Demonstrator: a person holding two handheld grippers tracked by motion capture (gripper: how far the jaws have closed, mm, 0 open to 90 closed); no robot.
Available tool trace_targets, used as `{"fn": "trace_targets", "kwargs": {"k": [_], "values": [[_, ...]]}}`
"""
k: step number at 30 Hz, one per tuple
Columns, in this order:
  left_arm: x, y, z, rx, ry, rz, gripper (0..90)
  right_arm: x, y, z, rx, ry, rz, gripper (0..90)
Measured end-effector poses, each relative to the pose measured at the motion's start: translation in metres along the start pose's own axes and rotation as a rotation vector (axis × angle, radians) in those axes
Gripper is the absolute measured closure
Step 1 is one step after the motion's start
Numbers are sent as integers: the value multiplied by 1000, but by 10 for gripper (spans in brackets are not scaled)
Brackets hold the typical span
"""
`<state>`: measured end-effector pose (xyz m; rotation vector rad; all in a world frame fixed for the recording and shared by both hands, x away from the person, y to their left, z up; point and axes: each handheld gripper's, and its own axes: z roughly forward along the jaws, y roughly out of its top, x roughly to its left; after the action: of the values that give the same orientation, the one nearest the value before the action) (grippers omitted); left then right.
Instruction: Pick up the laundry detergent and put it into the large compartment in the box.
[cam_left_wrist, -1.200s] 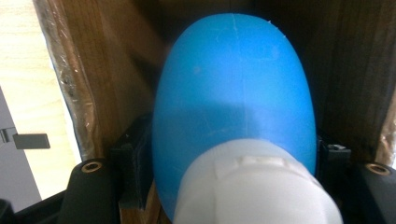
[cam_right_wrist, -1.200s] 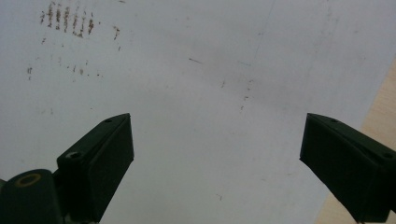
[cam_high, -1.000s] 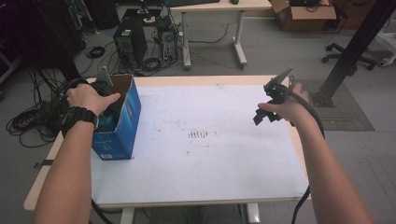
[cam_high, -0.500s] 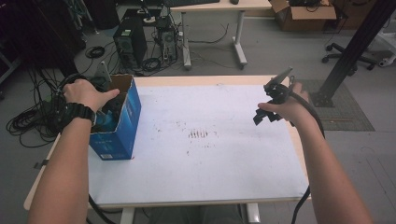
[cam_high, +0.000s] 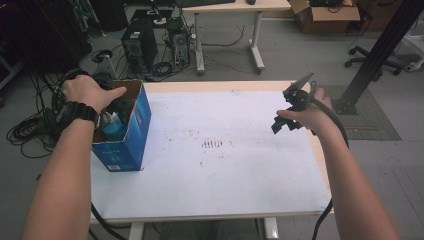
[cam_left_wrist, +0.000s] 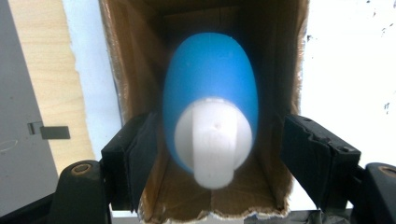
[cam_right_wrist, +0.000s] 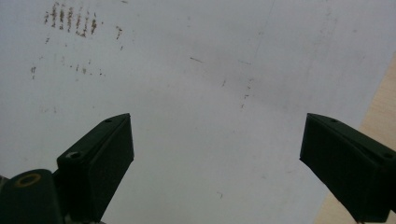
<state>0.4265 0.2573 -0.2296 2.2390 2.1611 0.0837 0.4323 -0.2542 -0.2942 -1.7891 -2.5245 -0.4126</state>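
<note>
box (cam_high: 122, 142) on table's (cam_high: 215, 200) left edge | bottle (cam_left_wrist: 210, 100) inside box, under left gripper (cam_left_wrist: 210, 158) | right gripper (cam_high: 290, 112) above table's right edge | desk (cam_high: 227, 6) behind

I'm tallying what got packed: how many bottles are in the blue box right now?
1: a blue bottle with a white cap stands inside the blue box at the table's left edge, between the left tool's parted jaws. Others could be hidden beneath it.

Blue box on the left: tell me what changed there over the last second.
The left hand lifted slightly above the open blue cardboard box. Its left claw has just been opening, and the blue bottle with a white cap stands between the jaws, untouched. Box, right claw and white table stayed put.
</note>
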Motion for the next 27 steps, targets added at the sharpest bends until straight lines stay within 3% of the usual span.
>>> {"fn": "trace_targets", "kwargs": {"k": [6,11,27], "values": [[-7,1,-11,-13,12,19,281,0,0,-1,-1,2,-1,97],[-21,5,-23,-27,9,54,278,0,1,-2,-4,0,-1,97],[-86,14,-28,-8,-4,156,263,-1,-5,-11,-17,-1,6,97]]}}
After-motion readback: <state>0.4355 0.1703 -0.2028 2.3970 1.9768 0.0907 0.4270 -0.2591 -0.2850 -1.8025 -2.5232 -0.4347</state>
